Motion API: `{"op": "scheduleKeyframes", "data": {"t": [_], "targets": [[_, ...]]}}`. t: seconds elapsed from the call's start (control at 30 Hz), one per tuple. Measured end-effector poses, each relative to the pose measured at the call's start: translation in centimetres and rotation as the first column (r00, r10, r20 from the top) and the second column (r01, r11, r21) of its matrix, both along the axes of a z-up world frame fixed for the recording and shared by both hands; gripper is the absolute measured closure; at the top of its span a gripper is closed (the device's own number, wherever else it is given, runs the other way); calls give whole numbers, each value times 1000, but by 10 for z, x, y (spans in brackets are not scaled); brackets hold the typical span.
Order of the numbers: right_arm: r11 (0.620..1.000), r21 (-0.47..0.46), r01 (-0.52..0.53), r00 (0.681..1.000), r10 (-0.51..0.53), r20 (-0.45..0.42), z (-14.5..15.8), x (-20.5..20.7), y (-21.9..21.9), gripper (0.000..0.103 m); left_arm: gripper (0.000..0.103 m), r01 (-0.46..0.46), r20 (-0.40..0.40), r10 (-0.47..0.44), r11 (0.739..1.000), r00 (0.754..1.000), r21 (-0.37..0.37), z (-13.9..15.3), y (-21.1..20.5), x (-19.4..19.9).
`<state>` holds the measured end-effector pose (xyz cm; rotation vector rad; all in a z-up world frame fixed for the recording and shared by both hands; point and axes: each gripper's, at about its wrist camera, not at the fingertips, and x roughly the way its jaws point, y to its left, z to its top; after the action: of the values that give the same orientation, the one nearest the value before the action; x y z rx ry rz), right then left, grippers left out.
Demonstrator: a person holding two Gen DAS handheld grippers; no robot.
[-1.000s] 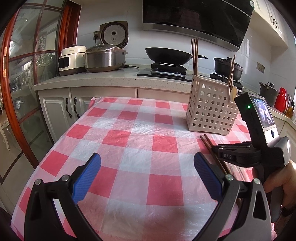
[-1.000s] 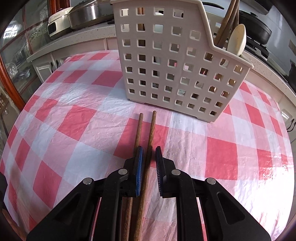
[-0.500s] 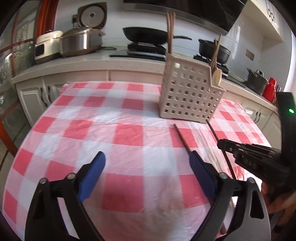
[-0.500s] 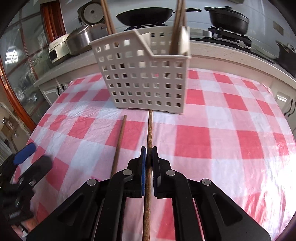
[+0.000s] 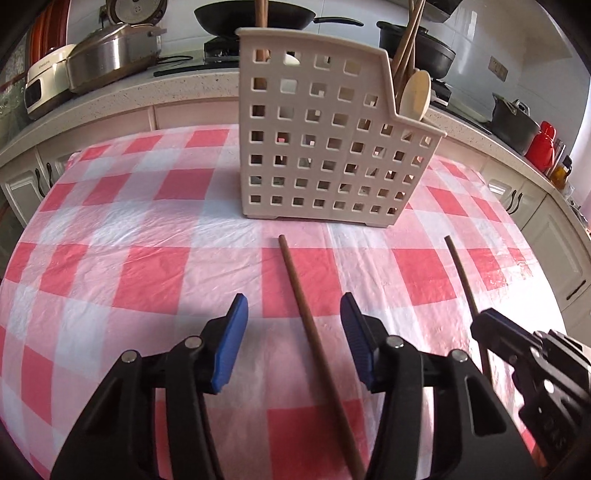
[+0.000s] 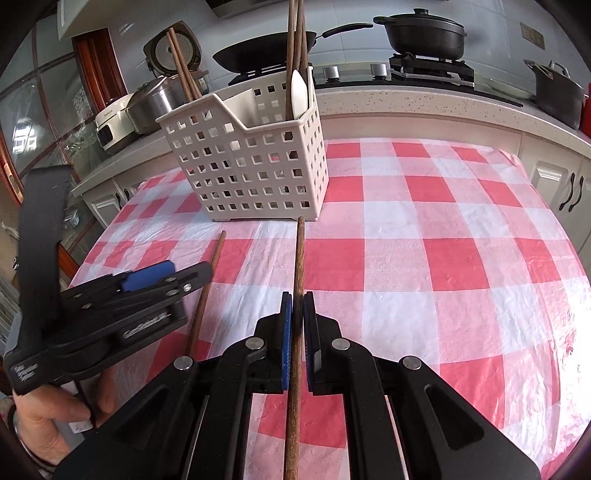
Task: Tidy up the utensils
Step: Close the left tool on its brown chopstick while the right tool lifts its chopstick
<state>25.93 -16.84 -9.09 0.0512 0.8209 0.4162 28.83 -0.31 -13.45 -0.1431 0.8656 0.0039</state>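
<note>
Container: a cream perforated plastic utensil basket (image 5: 332, 147) is being kept upright on the red-and-white checked plastic tablecloth (image 5: 110, 229).
Contents, taller compartment: brown wooden chopsticks (image 6: 181, 70) are being held leaning against its rim.
Contents, lower compartment: more wooden chopsticks (image 6: 295, 48) and a pale wooden spoon (image 5: 416, 95) are being held upright.
Item one: a long, slender, dark brown wooden chopstick (image 6: 297, 295) is being clamped between the blue pads of the right gripper (image 6: 297, 314), its tip pointed at the basket's base, near it.
Item two: a matching brown wooden chopstick (image 5: 314, 332) is being left flat on the cloth, pointing toward the basket.
Left gripper (image 5: 293, 325): its jaws have just been closing and are being held half-wide astride item two, pads not touching it.
Right gripper: pinched tight on item one.
Background: a black wok (image 6: 258, 55) and a black lidded pot (image 6: 424, 33) are being kept on the stove.
</note>
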Motion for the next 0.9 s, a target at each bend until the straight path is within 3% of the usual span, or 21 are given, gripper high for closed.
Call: {"op": "scheduleKeyframes", "data": {"t": [0.23, 0.37, 0.57, 0.7, 0.9], "targets": [[999, 42, 21, 1000, -21, -15, -4, 4, -18, 97, 71, -1, -30, 4, 997, 1000, 80, -12, -17, 16], [998, 54, 29, 999, -28, -18, -5, 4, -25, 97, 93, 4, -31, 0, 992, 1000, 128, -12, -22, 17], [998, 60, 30, 999, -28, -18, -4, 3, -25, 97, 95, 21, -37, -15, 984, 999, 177, -11, -26, 17], [998, 56, 31, 999, -31, -11, -2, 1, -24, 97, 97, 28, -24, -25, 991, 999, 129, -10, -21, 14], [997, 69, 30, 999, -32, 30, 9, -3, -22, 97, 97, 46, 73, -52, 995, 996, 86, 13, -10, -11]]}}
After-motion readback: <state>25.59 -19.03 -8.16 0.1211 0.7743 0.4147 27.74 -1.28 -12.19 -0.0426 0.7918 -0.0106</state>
